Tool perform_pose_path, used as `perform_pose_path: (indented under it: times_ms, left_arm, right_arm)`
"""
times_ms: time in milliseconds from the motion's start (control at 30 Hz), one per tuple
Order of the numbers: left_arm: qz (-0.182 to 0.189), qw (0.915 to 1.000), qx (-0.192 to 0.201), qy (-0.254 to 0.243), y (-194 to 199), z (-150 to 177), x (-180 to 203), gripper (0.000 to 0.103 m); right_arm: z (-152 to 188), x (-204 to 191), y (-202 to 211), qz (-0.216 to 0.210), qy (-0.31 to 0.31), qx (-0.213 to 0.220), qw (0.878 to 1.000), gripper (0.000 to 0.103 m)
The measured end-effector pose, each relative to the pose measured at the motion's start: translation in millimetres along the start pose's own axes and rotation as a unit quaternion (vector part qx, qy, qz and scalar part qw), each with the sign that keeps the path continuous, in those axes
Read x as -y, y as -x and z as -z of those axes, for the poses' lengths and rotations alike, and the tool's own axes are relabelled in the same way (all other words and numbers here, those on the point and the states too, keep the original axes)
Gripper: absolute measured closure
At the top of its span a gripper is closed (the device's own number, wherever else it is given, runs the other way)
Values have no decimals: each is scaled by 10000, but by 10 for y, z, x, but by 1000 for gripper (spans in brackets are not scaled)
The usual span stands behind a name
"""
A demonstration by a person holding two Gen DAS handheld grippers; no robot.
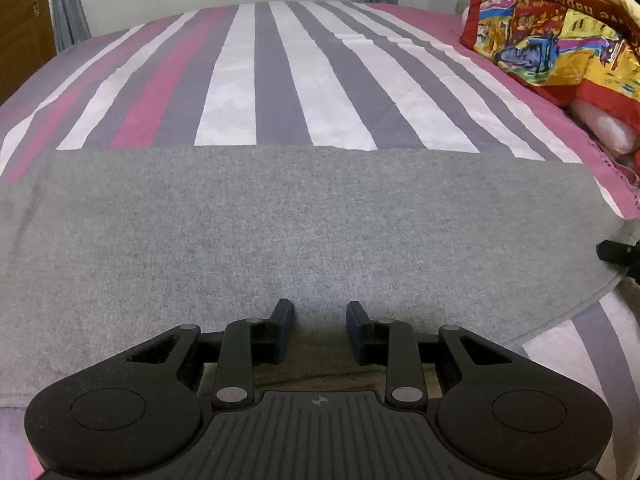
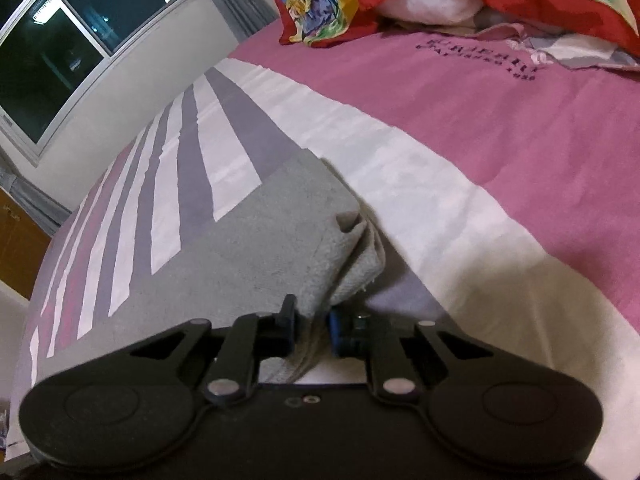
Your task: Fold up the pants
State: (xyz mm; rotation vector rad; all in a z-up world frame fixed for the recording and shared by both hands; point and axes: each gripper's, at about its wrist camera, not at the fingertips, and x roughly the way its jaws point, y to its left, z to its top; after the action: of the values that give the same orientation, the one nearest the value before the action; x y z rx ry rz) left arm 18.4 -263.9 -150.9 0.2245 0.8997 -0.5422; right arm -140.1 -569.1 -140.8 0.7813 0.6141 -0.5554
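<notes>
One pair of grey pants [image 1: 304, 232] lies flat across the near part of the bed [image 1: 280, 80], spread as a wide band from the left edge of the left wrist view to its right edge. The far edge of the pants runs straight across the striped bedsheet [image 1: 236, 92]. The right-hand end of the pants shows a stitched hem; in the right wrist view this end [image 2: 320, 240] is bunched into a raised fold of at least two layers.

Two sets of tongs are in use. The left tongs [image 1: 320, 320] sit low over the near edge of the pants with their two fingers apart; whether any fabric sits between them cannot be determined. The right tongs [image 2: 311, 330] are clamped on the bunched right-hand end of the pants, with grey fabric pressed between the two blue pads [image 2: 335, 334].

Beyond the pants, the bedsheet shows repeated white, grey-purple and pink stripes, with a broad pink border to the right of the pants. One multicoloured red-edged cover [image 1: 552, 28] lies beyond the right end of the pants, over white pillows [image 1: 604, 128]. One window [image 2: 72, 40] with curtains [image 2: 236, 0] stands past the far left of the pants. One wooden door [image 1: 20, 28] stands at far left.
</notes>
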Motion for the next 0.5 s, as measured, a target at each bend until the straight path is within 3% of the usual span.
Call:
perform_pose_path:
  times_ms: [133, 300, 500]
  left_arm:
    - [53, 10000, -13, -12, 9, -9, -30, 73]
    - [184, 9997, -21, 170, 72, -28, -142, 73]
    - [192, 9990, 8, 416, 106, -28, -383, 73]
  right_arm:
    - [-25, -64, -72, 116, 13, -64, 9999, 77]
    - [-48, -171, -82, 343, 231, 4, 9991, 86]
    - [-42, -366, 48, 445, 597, 277, 9968, 88]
